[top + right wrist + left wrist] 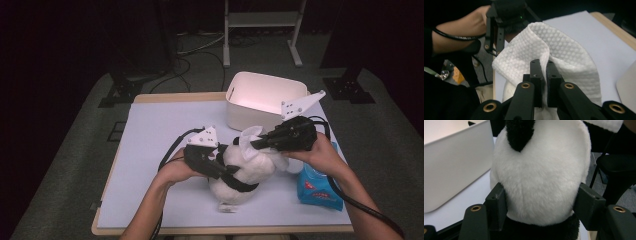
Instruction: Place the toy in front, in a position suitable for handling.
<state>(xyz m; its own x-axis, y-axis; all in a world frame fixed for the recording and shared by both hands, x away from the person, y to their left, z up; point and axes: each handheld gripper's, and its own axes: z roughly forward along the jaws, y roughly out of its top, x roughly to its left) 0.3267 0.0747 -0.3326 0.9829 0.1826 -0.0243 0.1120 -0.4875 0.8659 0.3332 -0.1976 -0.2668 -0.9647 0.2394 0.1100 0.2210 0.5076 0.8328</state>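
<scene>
The panda [245,167] lies on the desk [150,130], long axis from 7 to 1 o'clock. The left tool [225,172] clamps its body; the right tool [257,143] pinches a wipe [248,137].

Open sheet to the left, crowded to the right

The white bin [260,100] blocks the far side, the blue wipe pack [317,187] the right edge, the plush panda [245,172] the middle; the table [150,130] offers free passage left.

Both forearms bare, no sleeves visible. Left gripper [225,167] and right gripper [260,142]: black bodies, each topped by a grey three-cornered plate, trailing black cable. Jaws matt black with brass-coloured screw inserts.
</scene>
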